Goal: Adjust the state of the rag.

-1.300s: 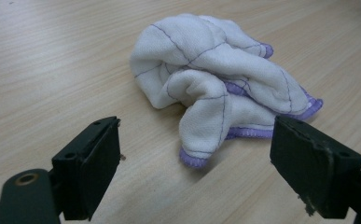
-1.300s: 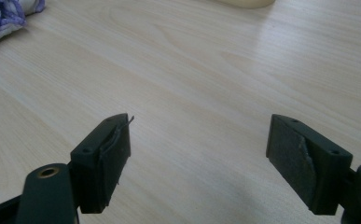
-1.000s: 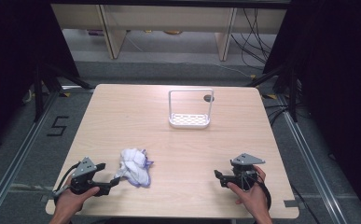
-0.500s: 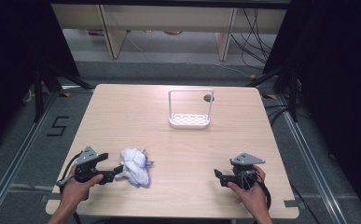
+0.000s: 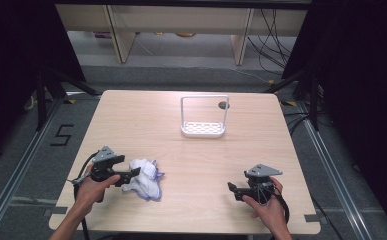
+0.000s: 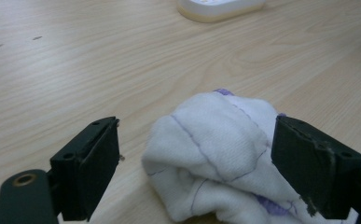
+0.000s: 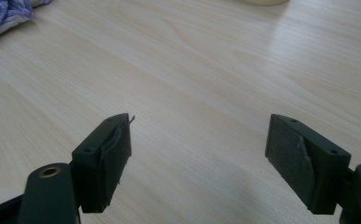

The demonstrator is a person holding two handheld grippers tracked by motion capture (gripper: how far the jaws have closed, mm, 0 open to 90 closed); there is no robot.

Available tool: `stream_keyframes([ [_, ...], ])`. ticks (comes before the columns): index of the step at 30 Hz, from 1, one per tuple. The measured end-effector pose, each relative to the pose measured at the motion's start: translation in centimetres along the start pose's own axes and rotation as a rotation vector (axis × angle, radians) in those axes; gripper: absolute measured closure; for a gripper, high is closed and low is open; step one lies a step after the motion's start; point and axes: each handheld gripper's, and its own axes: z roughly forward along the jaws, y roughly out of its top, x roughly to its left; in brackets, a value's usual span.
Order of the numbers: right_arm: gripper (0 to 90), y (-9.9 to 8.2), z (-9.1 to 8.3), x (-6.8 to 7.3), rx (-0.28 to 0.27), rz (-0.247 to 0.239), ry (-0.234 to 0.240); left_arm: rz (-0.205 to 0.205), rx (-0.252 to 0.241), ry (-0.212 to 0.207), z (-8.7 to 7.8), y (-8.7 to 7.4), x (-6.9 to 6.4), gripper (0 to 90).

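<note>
A crumpled white cloth with purple stitching (image 5: pixel 144 182) lies on the wooden table (image 5: pixel 191 150) near its front left. My left gripper (image 5: pixel 134 173) is at the cloth's left side. In the left gripper view it (image 6: pixel 201 140) stands open, with the cloth (image 6: pixel 215 144) lying between its jaws and no pad pressing on it. My right gripper (image 5: pixel 232 189) rests low over bare wood near the front right. Its jaws (image 7: pixel 199 140) are wide apart with nothing between them. The cloth's edge (image 7: pixel 1 14) shows far off at the top left of the right gripper view.
A white rack (image 5: pixel 203 120) with a tall wire frame and a perforated base stands at the table's far middle. A small dark round spot (image 5: pixel 223 105) lies just behind it. Dark floor and frame rails surround the table.
My left gripper has moved right and forward to the cloth, so its open jaws now stand on either side of it. The right gripper has stayed put.
</note>
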Motion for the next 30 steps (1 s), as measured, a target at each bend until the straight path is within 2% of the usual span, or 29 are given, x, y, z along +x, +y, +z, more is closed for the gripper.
stream_keyframes([
  [2, 23.3, 0.0, 0.0, 0.0, 0.000, 0.001, 0.001, 0.040, 0.038, 0.002, 0.5, 0.1, -0.4, 25.7],
  [3, 23.3, 0.0, 0.2, -0.1, -0.010, -0.002, 0.018, 0.032, 0.031, 0.004, 0.9, 0.1, -0.7, 29.6],
  [4, 23.3, 0.0, 0.3, -0.2, -0.005, -0.010, 0.033, 0.051, 0.058, -0.004, 1.0, 0.2, -0.8, 34.0],
  [5, 23.4, 0.0, 0.2, -0.2, 0.003, -0.013, 0.043, 0.046, 0.038, -0.013, 1.3, 0.2, -1.1, 40.0],
  [6, 23.5, 0.0, 0.2, -0.1, 0.001, 0.005, 0.041, 0.070, 0.040, -0.005, 1.3, 0.2, -1.3, 46.8],
  [8, 23.6, 0.0, 0.1, -0.1, -0.006, -0.005, 0.038, 0.095, 0.034, 0.007, 1.4, 0.5, -1.7, 59.8],
  [10, 23.6, 0.0, 0.1, 0.0, -0.007, -0.002, 0.016, 0.124, 0.027, 0.024, 1.2, 0.7, -2.0, 68.3],
  [12, 23.7, 0.0, 0.1, -0.1, -0.010, 0.001, 0.020, 0.129, 0.015, 0.028, 1.1, 0.9, -2.3, 72.6],
  [16, 24.1, 0.0, 0.0, -0.2, -0.021, 0.009, 0.011, 0.167, -0.048, -0.026, -0.1, 2.7, -4.3, 74.8],
  [17, 24.2, 0.0, 0.0, -0.2, -0.029, 0.006, 0.011, 0.167, -0.048, -0.026, -0.1, 2.7, -4.3, 74.9],
  [18, 24.2, 0.1, 0.0, -0.3, -0.030, 0.005, 0.022, 0.182, -0.074, -0.058, -0.6, 3.8, -5.5, 75.0],
  [19, 24.3, 0.1, -0.1, -0.3, -0.027, 0.007, 0.012, 0.185, -0.090, -0.088, -0.8, 4.4, -6.1, 75.1],
  [20, 24.3, 0.1, -0.2, -0.3, -0.025, 0.009, 0.008, 0.193, -0.096, -0.104, -1.0, 5.0, -6.8, 75.2],
  [21, 24.3, 0.1, -0.2, -0.3, -0.025, 0.009, 0.008, 0.193, -0.096, -0.104, -1.0, 5.0, -6.8, 75.2],
  [22, 24.3, 0.2, -0.4, -0.3, -0.035, 0.031, 0.006, 0.199, -0.116, -0.149, -0.9, 6.1, -8.1, 75.3],
  [23, 24.3, 0.2, -0.4, -0.6, -0.050, 0.018, 0.001, 0.198, -0.128, -0.175, -0.8, 6.6, -8.6, 75.2],
  [26, 24.4, 0.2, -0.7, -1.2, -0.070, 0.028, -0.005, 0.169, -0.158, -0.266, 0.1, 8.0, -10.2, 75.2],
  [27, 24.3, 0.2, -0.8, -1.4, -0.071, 0.039, -0.012, 0.161, -0.159, -0.289, 0.4, 8.3, -10.7, 75.2],
  [28, 24.4, 0.2, -1.1, -1.4, -0.061, 0.073, -0.026, 0.144, -0.167, -0.319, 0.8, 8.6, -11.2, 75.2],
  [29, 24.4, 0.1, -1.1, -2.0, -0.077, 0.044, -0.036, 0.123, -0.171, -0.351, 1.1, 8.8, -11.6, 75.2],
  [30, 24.4, 0.0, -1.1, -2.2, -0.087, 0.050, -0.039, 0.112, -0.168, -0.381, 1.5, 8.9, -11.9, 75.2],
])
